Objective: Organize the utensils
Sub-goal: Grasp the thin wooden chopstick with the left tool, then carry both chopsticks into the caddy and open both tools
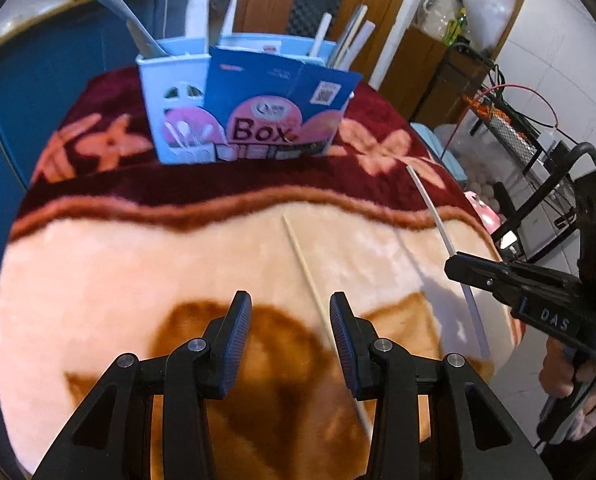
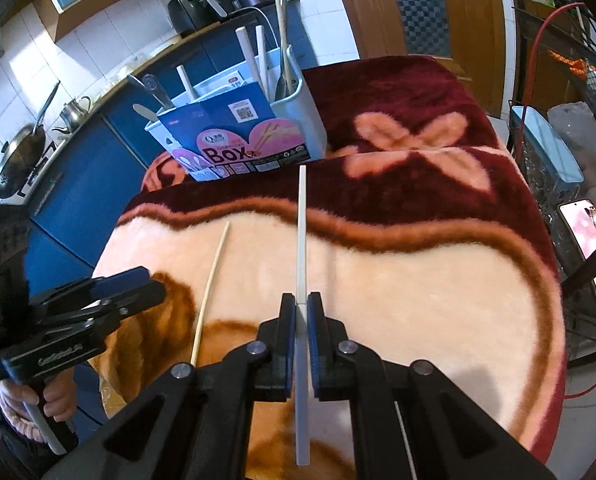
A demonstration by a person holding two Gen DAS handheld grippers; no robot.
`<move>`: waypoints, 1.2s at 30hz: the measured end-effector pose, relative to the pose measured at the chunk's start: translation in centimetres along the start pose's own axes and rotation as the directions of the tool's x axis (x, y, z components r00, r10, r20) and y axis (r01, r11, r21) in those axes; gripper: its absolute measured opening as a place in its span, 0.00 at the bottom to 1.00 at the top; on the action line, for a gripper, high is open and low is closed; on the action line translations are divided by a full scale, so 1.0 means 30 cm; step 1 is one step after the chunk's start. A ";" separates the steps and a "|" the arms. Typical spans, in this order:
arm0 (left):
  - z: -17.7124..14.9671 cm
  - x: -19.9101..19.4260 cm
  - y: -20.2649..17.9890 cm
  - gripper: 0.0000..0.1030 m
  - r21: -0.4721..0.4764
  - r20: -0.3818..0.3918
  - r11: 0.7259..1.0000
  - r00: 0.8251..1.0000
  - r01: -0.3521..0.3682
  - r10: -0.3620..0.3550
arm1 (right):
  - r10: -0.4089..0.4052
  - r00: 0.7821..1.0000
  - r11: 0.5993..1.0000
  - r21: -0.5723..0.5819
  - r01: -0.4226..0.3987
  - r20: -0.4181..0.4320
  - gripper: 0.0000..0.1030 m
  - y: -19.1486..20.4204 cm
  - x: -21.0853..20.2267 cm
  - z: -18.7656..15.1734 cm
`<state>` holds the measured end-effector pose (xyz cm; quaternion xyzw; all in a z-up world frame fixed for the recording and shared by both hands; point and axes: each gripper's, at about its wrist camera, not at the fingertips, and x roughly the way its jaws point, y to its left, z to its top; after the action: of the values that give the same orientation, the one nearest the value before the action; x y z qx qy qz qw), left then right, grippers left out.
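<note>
A pale blue utensil holder (image 1: 170,92) with a blue "Box" label stands at the far side of the blanket-covered table (image 1: 138,264); it holds spoons and several chopsticks, and also shows in the right wrist view (image 2: 306,116). My right gripper (image 2: 301,312) is shut on a white chopstick (image 2: 301,240), held above the blanket; the same gripper (image 1: 458,266) and white chopstick (image 1: 434,208) show in the left wrist view. A thin wooden chopstick (image 1: 310,276) lies on the blanket, also in the right wrist view (image 2: 212,280). My left gripper (image 1: 291,322) is open and empty, just left of the wooden chopstick.
Blue kitchen cabinets (image 2: 82,200) with a wok (image 2: 18,156) and kettle are to the left. A wire rack (image 1: 514,140) and a phone (image 2: 594,248) stand right of the table. A wooden door (image 2: 418,4) is behind.
</note>
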<state>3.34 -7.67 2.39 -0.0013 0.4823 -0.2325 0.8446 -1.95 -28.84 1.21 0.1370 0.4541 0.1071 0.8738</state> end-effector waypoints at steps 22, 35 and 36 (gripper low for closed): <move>0.088 0.210 -0.078 0.18 -0.048 -0.402 0.998 0.914 0.047 -0.062 | 0.044 0.998 0.998 -0.039 -0.042 0.046 0.07 -0.011 -0.077 0.036; 0.084 0.180 -0.016 0.04 -0.087 -0.338 0.991 0.933 0.099 -0.123 | 0.077 0.994 0.996 -0.056 -0.073 0.071 0.07 0.013 -0.071 0.056; 0.084 0.160 -0.016 0.04 -0.082 -0.313 0.991 0.941 0.106 -0.126 | 0.080 0.994 0.996 -0.055 -0.076 0.080 0.07 0.014 -0.075 0.057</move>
<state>7.26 -10.53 -0.05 -0.0192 0.6183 -0.2636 0.7402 -1.82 -29.39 4.00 0.1364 0.4091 0.1471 0.8902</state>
